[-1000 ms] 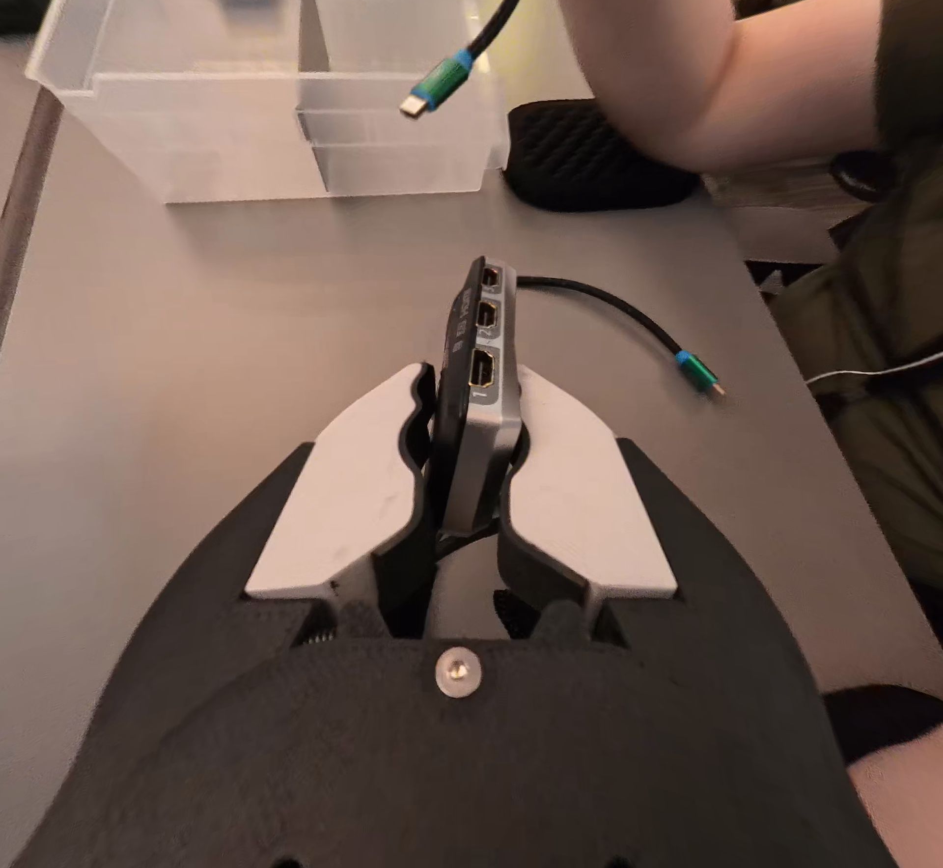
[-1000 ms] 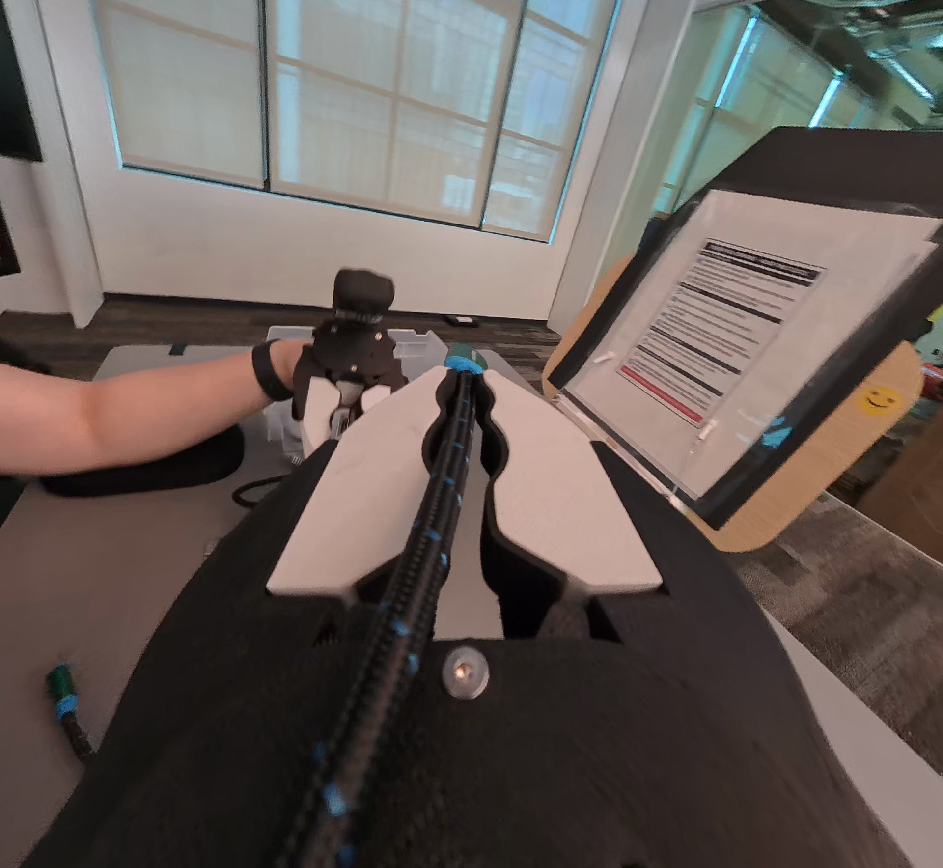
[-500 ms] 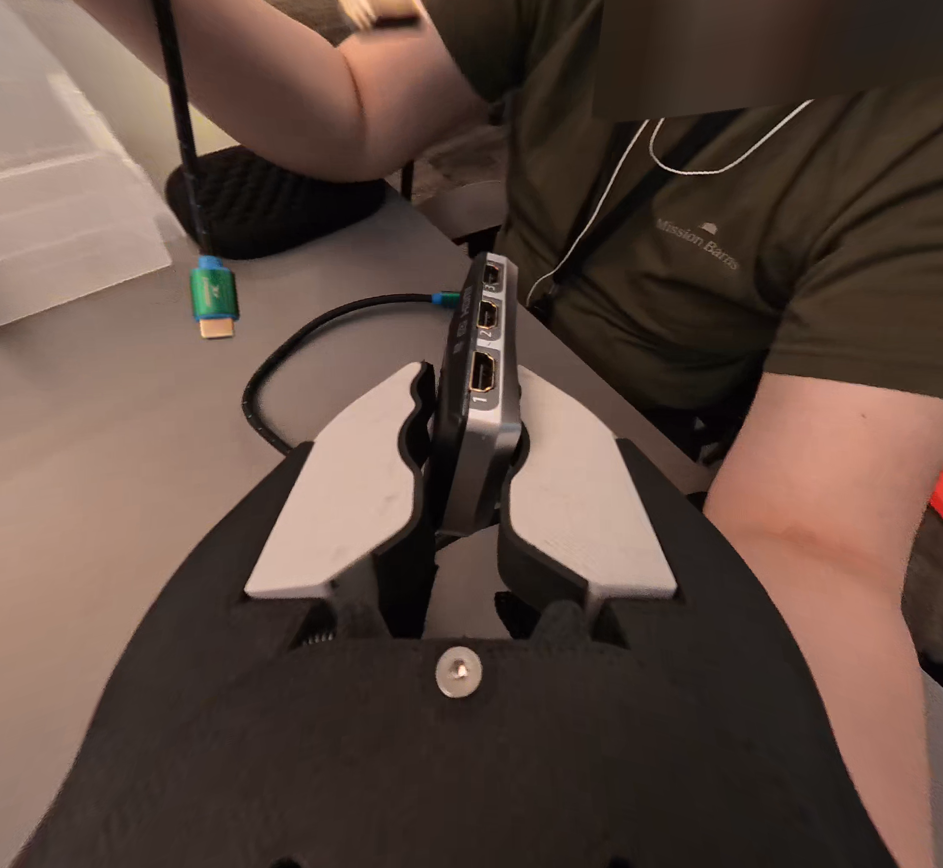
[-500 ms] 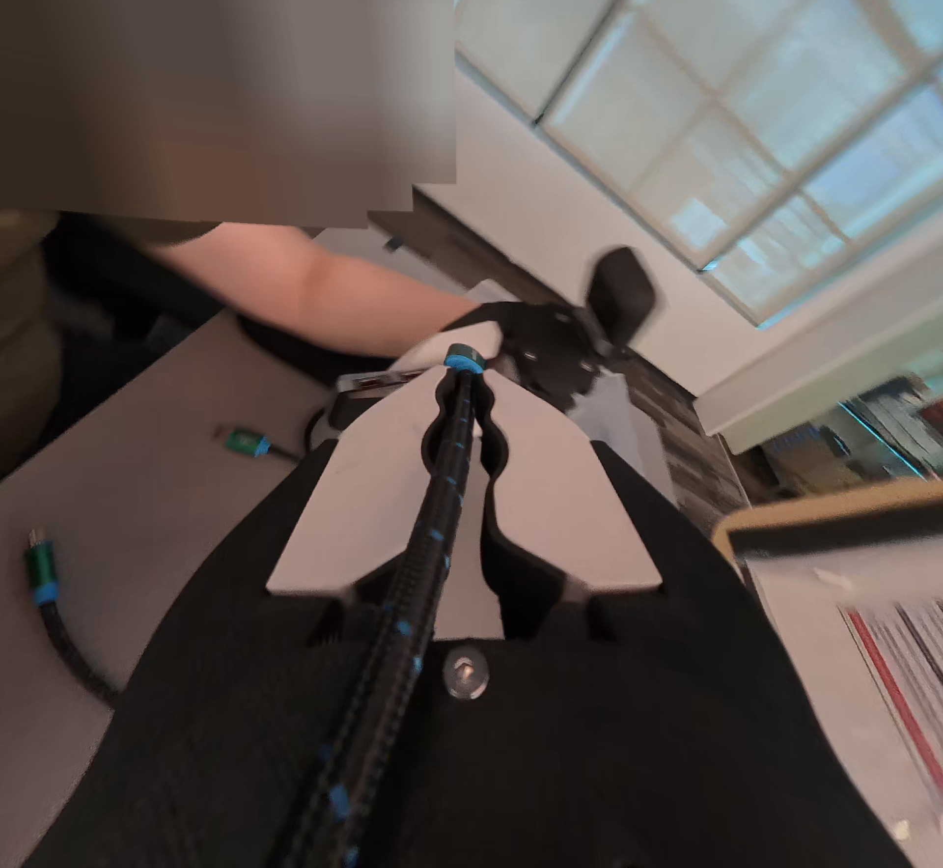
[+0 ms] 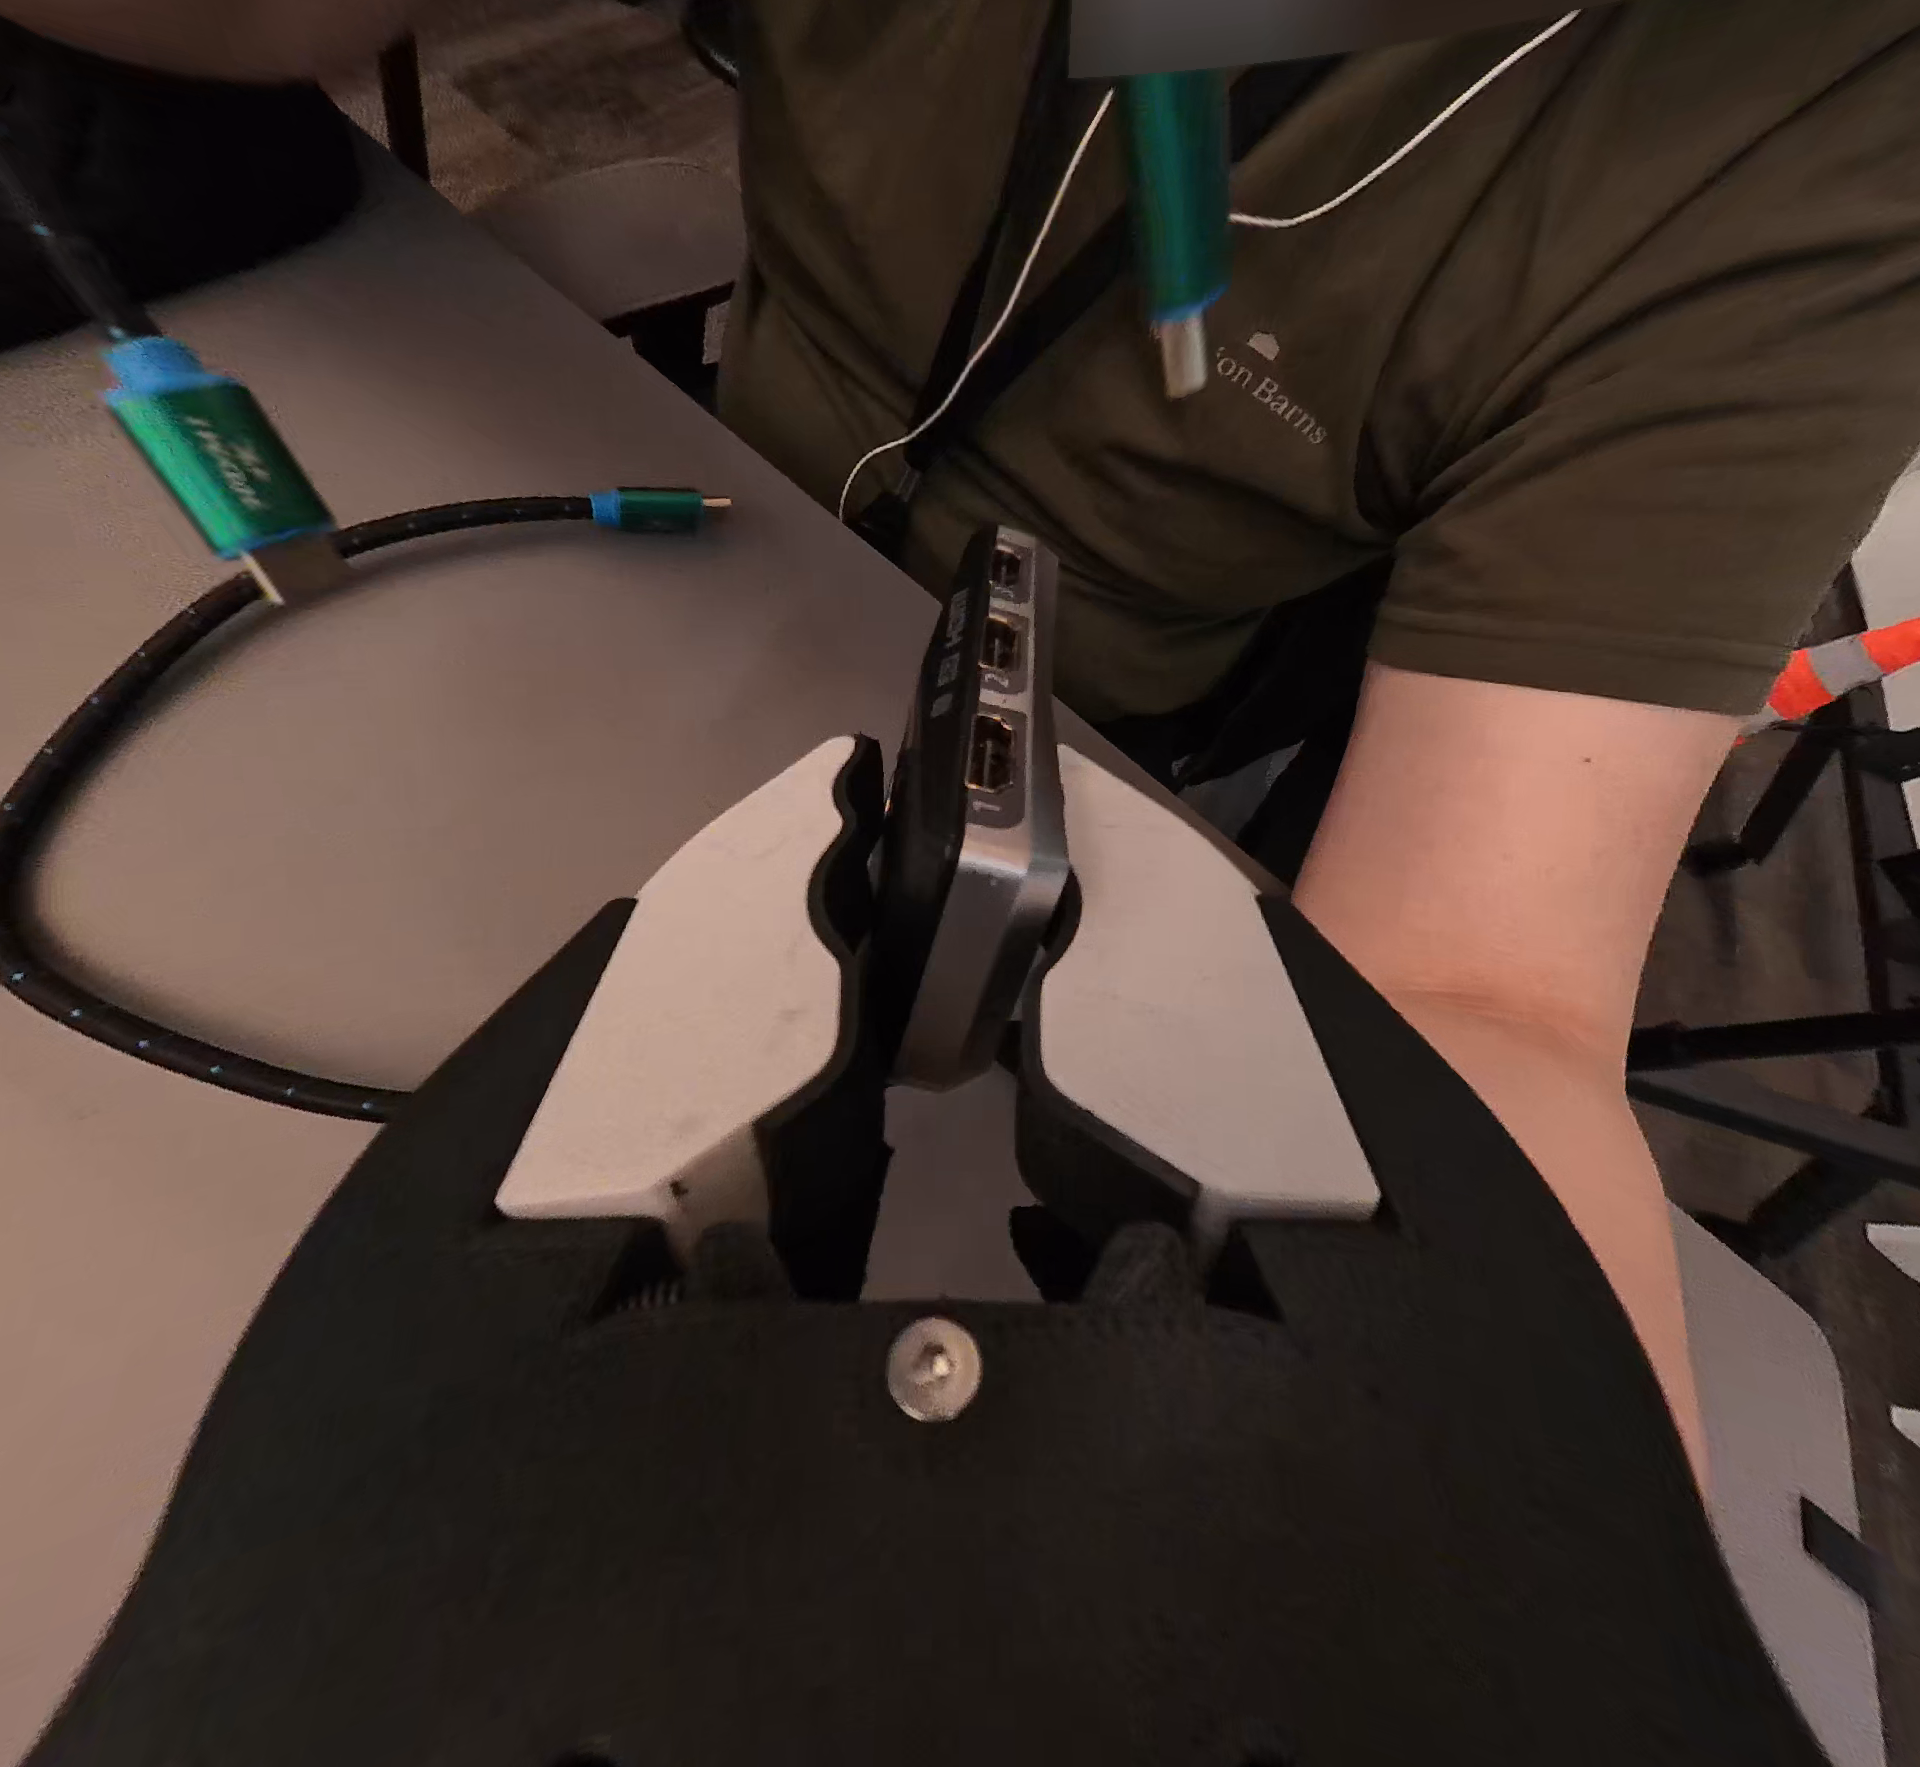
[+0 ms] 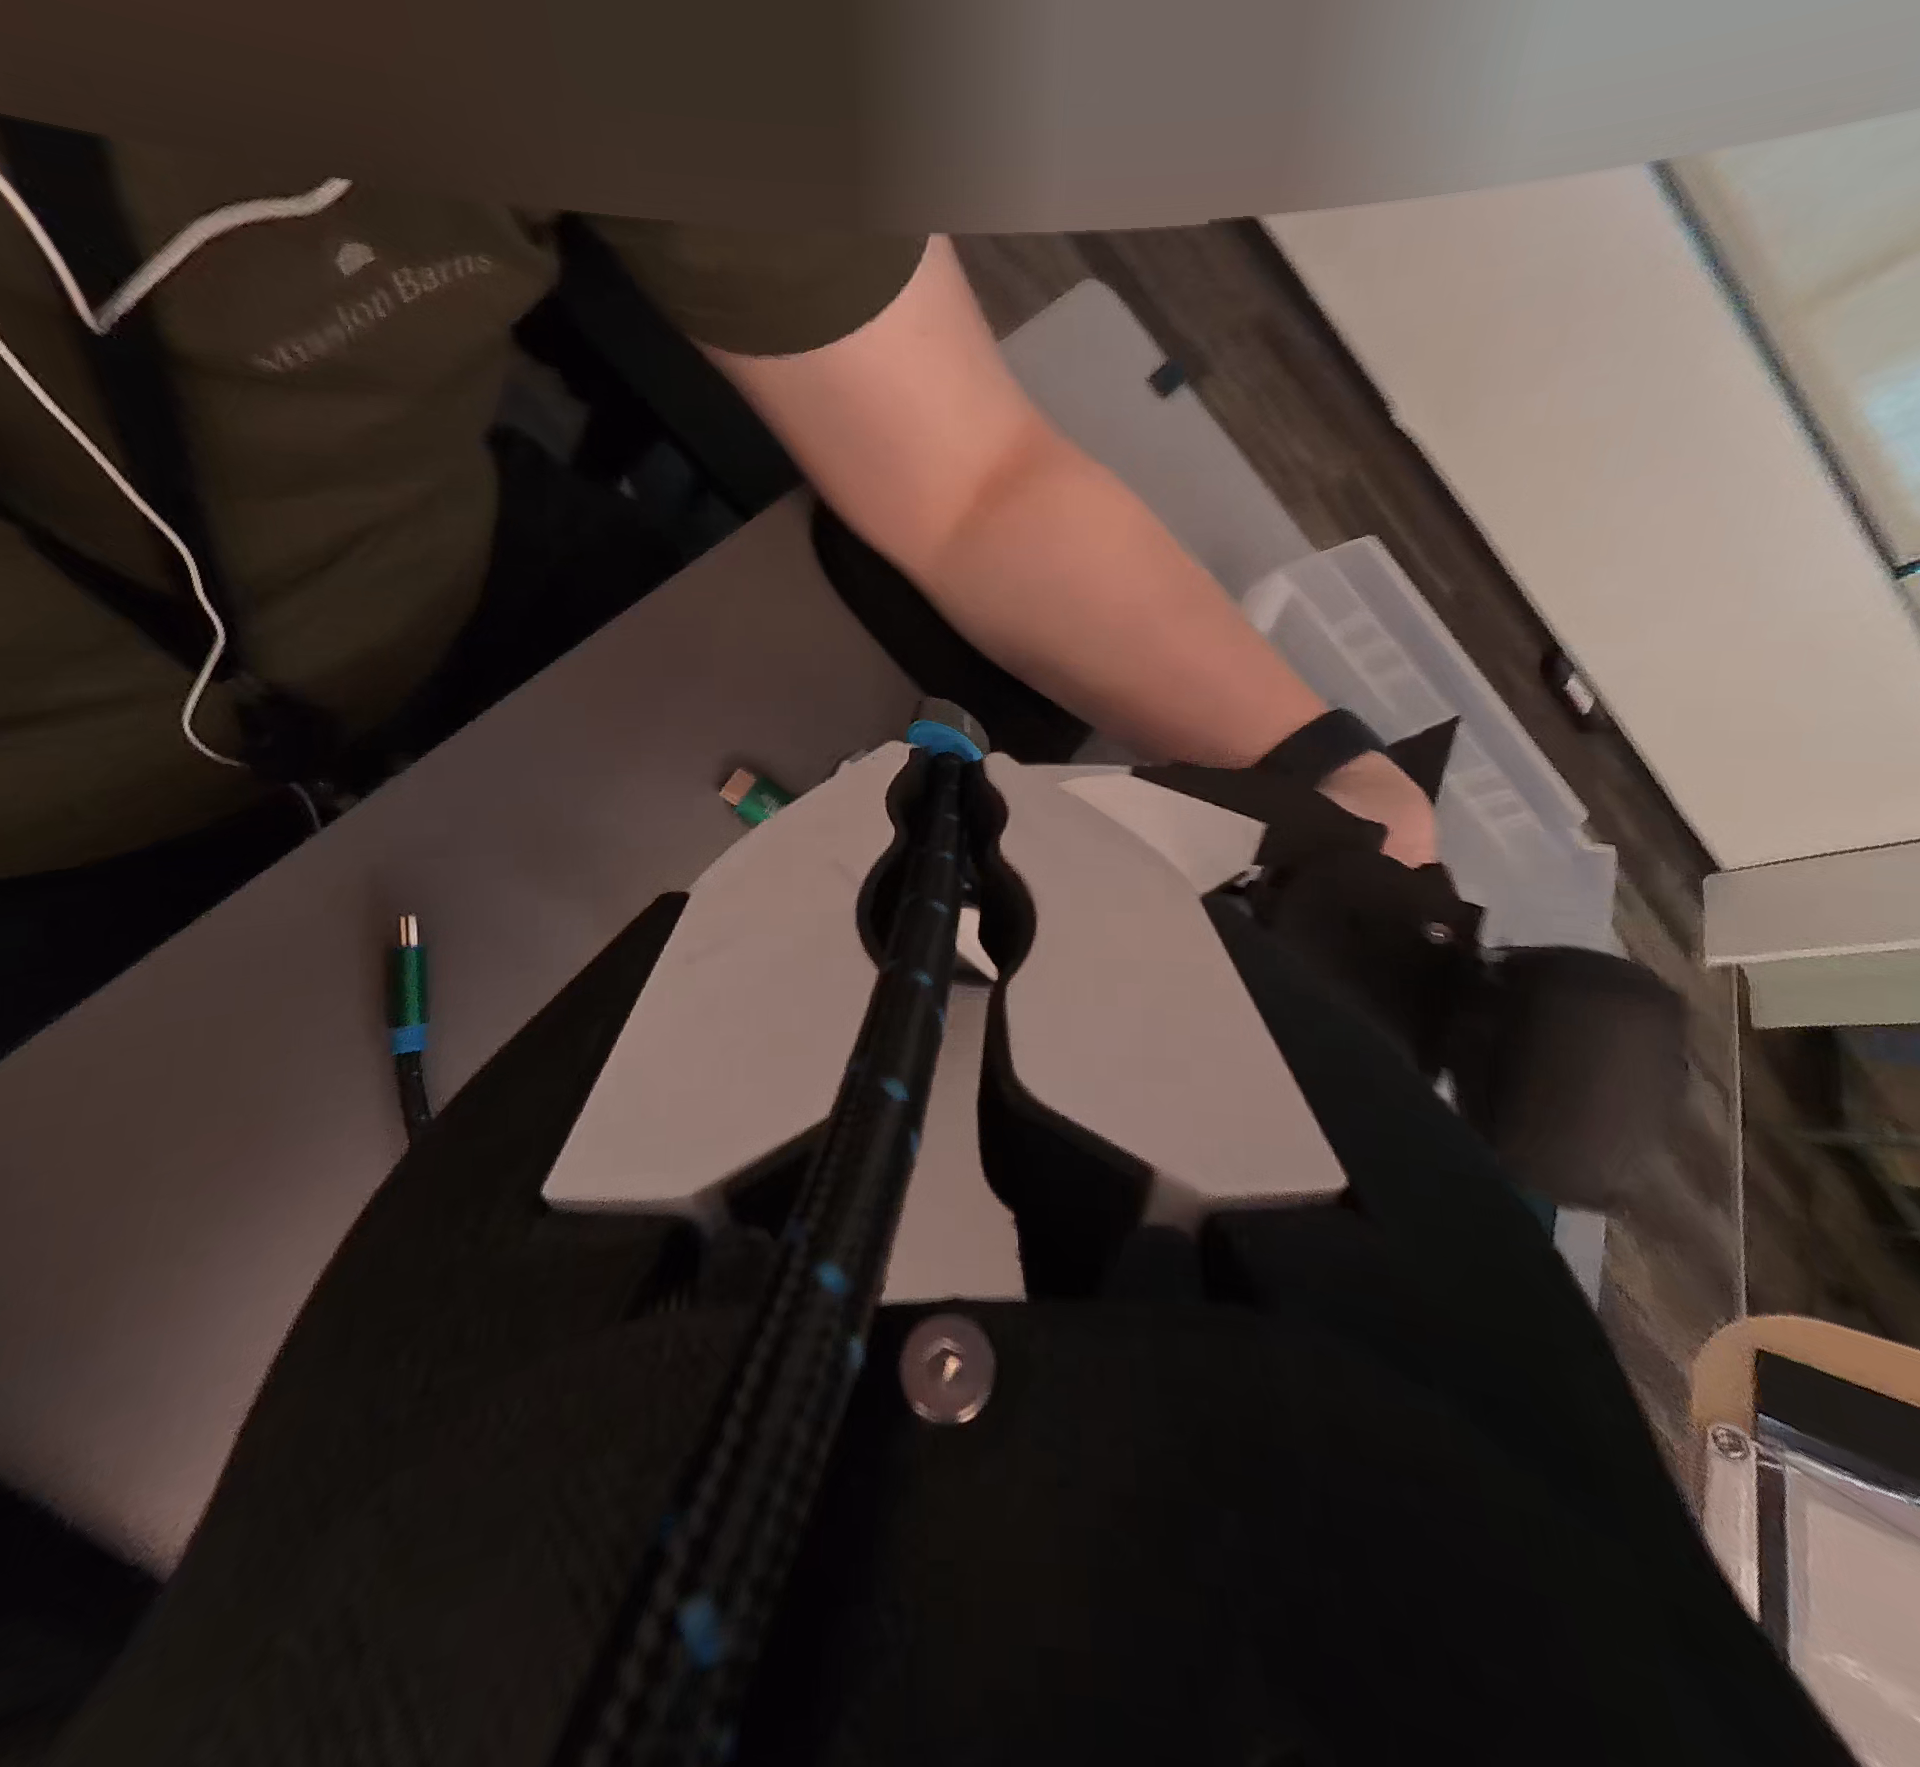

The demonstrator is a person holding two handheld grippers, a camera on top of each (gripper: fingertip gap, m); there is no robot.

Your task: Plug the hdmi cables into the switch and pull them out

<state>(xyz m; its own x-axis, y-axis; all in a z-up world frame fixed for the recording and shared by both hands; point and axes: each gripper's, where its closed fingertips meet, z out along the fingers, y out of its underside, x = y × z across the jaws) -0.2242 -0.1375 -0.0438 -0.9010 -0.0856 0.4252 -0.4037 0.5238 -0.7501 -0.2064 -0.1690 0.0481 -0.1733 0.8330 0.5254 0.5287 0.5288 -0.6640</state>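
My left gripper (image 5: pixel 961 767) is shut on a grey and black HDMI switch (image 5: pixel 997 657), held on edge above the grey table (image 5: pixel 468 782), its three ports facing forward and bare. My right gripper (image 6: pixel 940 772) is shut on a black braided HDMI cable (image 6: pixel 904 990) just behind its blue collar (image 6: pixel 940 741). That cable's green plug (image 5: pixel 1179 211) hangs blurred in the air above and right of the switch, tip down, apart from the ports. Another green plug (image 5: pixel 218 460) dangles at the left. In the right wrist view the left gripper (image 6: pixel 1351 844) shows just right of my fingertips.
A third green plug (image 5: pixel 660 509) lies on the table with its cable looping left; two plugs (image 6: pixel 753 798) (image 6: pixel 407 974) show on the table in the right wrist view. A clear plastic bin (image 6: pixel 1455 709) stands beyond the person's forearm (image 6: pixel 1039 554). The person's torso (image 5: pixel 1455 367) is close behind the switch.
Both grippers swung round towards the person. The held plug moved from the upper left to above and right of the switch. Both grasps stayed as they were.
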